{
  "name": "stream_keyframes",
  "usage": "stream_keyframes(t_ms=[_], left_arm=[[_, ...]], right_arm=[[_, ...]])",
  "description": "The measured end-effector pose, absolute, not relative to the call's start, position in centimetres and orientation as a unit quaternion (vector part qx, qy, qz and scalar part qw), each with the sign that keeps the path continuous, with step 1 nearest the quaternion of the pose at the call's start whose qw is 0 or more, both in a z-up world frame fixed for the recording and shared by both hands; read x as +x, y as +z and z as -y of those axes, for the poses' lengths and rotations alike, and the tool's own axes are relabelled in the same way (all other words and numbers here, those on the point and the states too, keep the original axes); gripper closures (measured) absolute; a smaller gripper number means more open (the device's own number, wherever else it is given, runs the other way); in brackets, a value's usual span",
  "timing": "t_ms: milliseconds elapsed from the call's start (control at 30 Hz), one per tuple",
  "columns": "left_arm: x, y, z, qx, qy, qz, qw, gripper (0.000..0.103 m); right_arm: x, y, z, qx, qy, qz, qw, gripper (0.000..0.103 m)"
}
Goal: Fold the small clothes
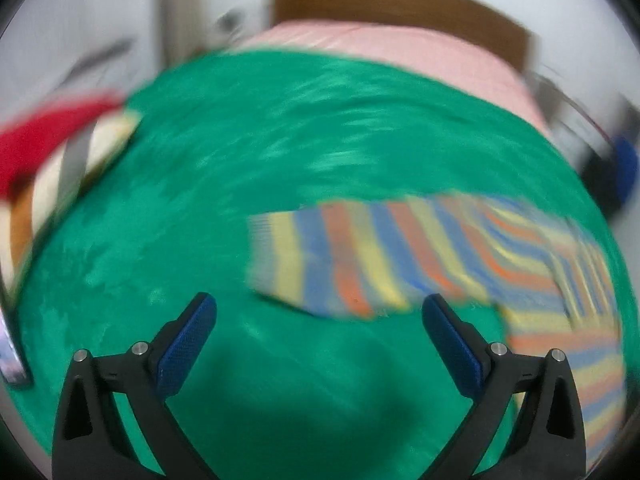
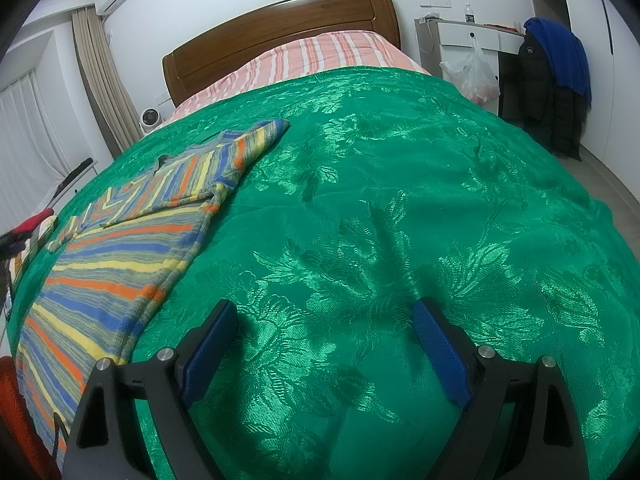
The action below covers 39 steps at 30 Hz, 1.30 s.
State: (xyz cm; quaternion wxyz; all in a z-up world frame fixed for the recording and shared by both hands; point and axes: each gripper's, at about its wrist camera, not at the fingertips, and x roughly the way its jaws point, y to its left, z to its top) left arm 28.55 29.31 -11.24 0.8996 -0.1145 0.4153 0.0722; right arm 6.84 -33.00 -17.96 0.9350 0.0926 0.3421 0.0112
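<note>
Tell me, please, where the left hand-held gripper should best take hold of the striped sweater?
Probably the cuff end of the sleeve, coming in low from the front. It lies flat, stretched out across the green bedspread just ahead of the open left hand-held gripper, so its free edge is easiest to pinch.

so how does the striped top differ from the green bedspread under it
The striped top is banded in blue, yellow and orange; the green bedspread is one glossy colour with a woven leaf pattern. The top covers only one side of the bed, while the bedspread spans nearly all of it. One sleeve of the top is folded across its body; the bedspread lies spread out. Both lie flat, and neither gripper holds either.
</note>
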Motion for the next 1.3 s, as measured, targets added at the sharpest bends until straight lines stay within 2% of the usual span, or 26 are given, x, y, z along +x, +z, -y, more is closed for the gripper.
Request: stream_keyframes(t_ms=[67,133,167,200,233,267,333,433,667,767,867,900,967,1000,1033,1100,1200,1300], left_arm=[[30.7,-13.4,-32.7,-0.189,0.094,-0.451,0.867,0.007],[32.1,-15.2,-33.7,-0.241,0.073,-0.478,0.842,0.03],[32.4,-15.4,-33.4,-0.243,0.06,-0.478,0.842,0.03],[32.7,-15.3,-32.6,-0.229,0.042,-0.469,0.852,0.038],[32.9,-15.3,-31.9,-0.216,0.033,-0.467,0.857,0.075],[33.2,-15.3,-31.3,-0.203,0.035,-0.472,0.857,0.099],[33.4,-14.3,-30.6,-0.198,0.05,-0.457,0.866,0.099],[33.2,-10.0,-26.9,-0.13,0.036,-0.418,0.898,0.099],[31.6,-0.1,-8.6,0.048,-0.112,-0.335,0.934,0.099],[31.2,-0.1,-0.9,0.087,-0.162,-0.325,0.928,0.098],[30.2,-3.3,5.3,0.113,-0.197,-0.33,0.916,0.096],[29.6,-4.6,7.0,0.12,-0.209,-0.337,0.91,0.093],[28.9,-8.6,10.2,0.154,-0.223,-0.369,0.889,0.064],[28.4,-10.0,11.5,0.173,-0.216,-0.387,0.88,0.028],[27.3,-11.5,12.3,0.193,-0.203,-0.398,0.874,0.024],[25.3,-12.7,12.1,0.198,-0.222,-0.399,0.867,0.026],[23.1,-12.4,8.7,0.154,-0.245,-0.416,0.862,0.026],[22.7,-11.1,4.1,0.091,-0.228,-0.418,0.875,0.017]], right_arm=[[6.8,-18.0,33.0,0.092,0.011,-0.342,0.935,0.014],[6.8,-18.0,33.0,0.093,0.011,-0.342,0.935,0.014],[6.8,-18.0,33.0,0.093,0.011,-0.342,0.935,0.014],[6.8,-18.0,33.0,0.092,0.011,-0.342,0.935,0.014],[6.9,-18.0,33.0,0.092,0.011,-0.342,0.935,0.014],[6.8,-18.0,33.0,0.092,0.011,-0.342,0.935,0.014],[6.8,-18.0,33.0,0.092,0.011,-0.342,0.935,0.014],[6.8,-18.0,33.0,0.092,0.011,-0.342,0.935,0.014],[6.9,-18.0,33.0,0.092,0.011,-0.342,0.935,0.014],[6.8,-18.0,33.0,0.091,0.011,-0.341,0.935,0.014],[6.9,-18.0,33.0,0.092,0.011,-0.341,0.935,0.014],[6.9,-18.0,33.0,0.092,0.011,-0.341,0.935,0.014],[6.9,-18.0,33.0,0.092,0.011,-0.341,0.935,0.014],[6.8,-18.0,33.0,0.092,0.011,-0.341,0.935,0.014],[6.8,-18.0,33.0,0.092,0.011,-0.341,0.935,0.014],[6.8,-18.0,33.0,0.092,0.011,-0.341,0.935,0.014],[6.8,-18.0,33.0,0.094,0.013,-0.34,0.936,0.014],[6.8,-18.0,33.2,0.095,0.015,-0.339,0.936,0.013]])
